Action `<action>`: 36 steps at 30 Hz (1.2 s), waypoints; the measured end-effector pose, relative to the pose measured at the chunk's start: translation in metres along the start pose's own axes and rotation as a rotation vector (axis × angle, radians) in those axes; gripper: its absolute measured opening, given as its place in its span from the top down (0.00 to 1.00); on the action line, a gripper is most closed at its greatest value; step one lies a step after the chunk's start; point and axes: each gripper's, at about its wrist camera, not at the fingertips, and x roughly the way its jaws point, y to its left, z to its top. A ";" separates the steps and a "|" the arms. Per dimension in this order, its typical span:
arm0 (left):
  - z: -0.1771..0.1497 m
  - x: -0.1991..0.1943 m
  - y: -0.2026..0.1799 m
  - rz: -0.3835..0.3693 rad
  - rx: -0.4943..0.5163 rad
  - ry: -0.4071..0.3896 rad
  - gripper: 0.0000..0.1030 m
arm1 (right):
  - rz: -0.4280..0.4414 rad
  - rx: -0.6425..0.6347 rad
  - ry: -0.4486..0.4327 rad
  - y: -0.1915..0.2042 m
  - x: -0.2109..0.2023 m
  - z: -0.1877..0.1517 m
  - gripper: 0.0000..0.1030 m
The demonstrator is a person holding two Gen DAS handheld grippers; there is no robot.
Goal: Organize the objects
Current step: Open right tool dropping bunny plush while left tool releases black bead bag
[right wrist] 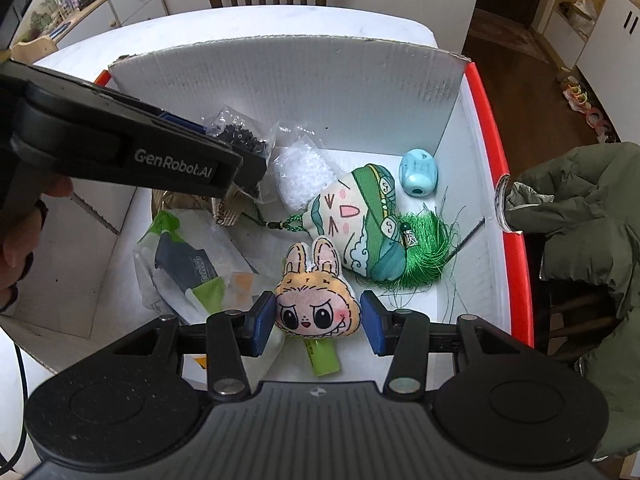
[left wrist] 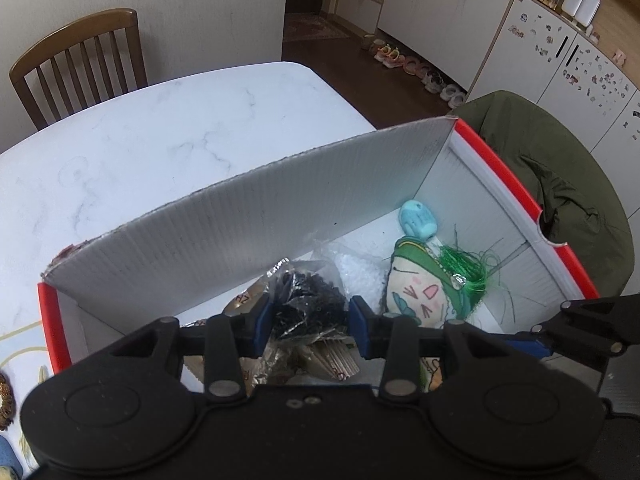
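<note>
A white corrugated box (right wrist: 320, 92) with a red rim holds several small items. My right gripper (right wrist: 318, 322) is shut on a peach bunny-face plush (right wrist: 316, 304) low over the box's near side; a green tag hangs beneath it. My left gripper (left wrist: 310, 324) is shut on a clear bag of black beads (left wrist: 308, 304) over the box's left part. It enters the right wrist view from the left (right wrist: 250, 168), a hand behind it. On the box floor lie a green-tasselled plush charm (right wrist: 360, 224), a pale blue plastic piece (right wrist: 418, 170) and a bag of white beads (right wrist: 300, 176).
Flat plastic packets (right wrist: 188, 264) lie at the box's left. The box stands on a white marble table (left wrist: 160, 128). A wooden chair (left wrist: 80, 60) is beyond the table. A green jacket (right wrist: 580, 220) hangs over a chair right of the box. Cabinets line the far wall.
</note>
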 end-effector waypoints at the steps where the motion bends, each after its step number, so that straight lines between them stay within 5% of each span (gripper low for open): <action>1: 0.000 0.001 0.000 0.001 0.000 0.003 0.61 | 0.005 0.004 -0.001 -0.001 0.000 0.000 0.55; 5: 0.000 0.002 0.000 0.009 0.000 0.007 0.59 | 0.023 0.022 -0.010 -0.002 -0.003 -0.002 0.54; 8: 0.000 0.000 0.001 0.016 0.002 0.000 0.57 | 0.042 0.026 -0.026 -0.003 -0.007 -0.004 0.43; 9: 0.000 -0.001 0.001 0.017 0.002 -0.002 0.48 | 0.039 0.027 -0.036 -0.003 -0.008 -0.004 0.38; 11: -0.002 -0.004 0.001 0.022 0.000 -0.014 0.38 | 0.045 0.036 -0.048 -0.004 -0.012 -0.005 0.37; 18: -0.006 -0.018 0.003 0.001 -0.028 -0.045 0.30 | 0.059 0.080 -0.080 -0.008 -0.027 -0.008 0.37; 36: -0.028 -0.092 0.012 0.008 -0.026 -0.186 0.24 | 0.074 0.111 -0.207 0.003 -0.082 -0.015 0.37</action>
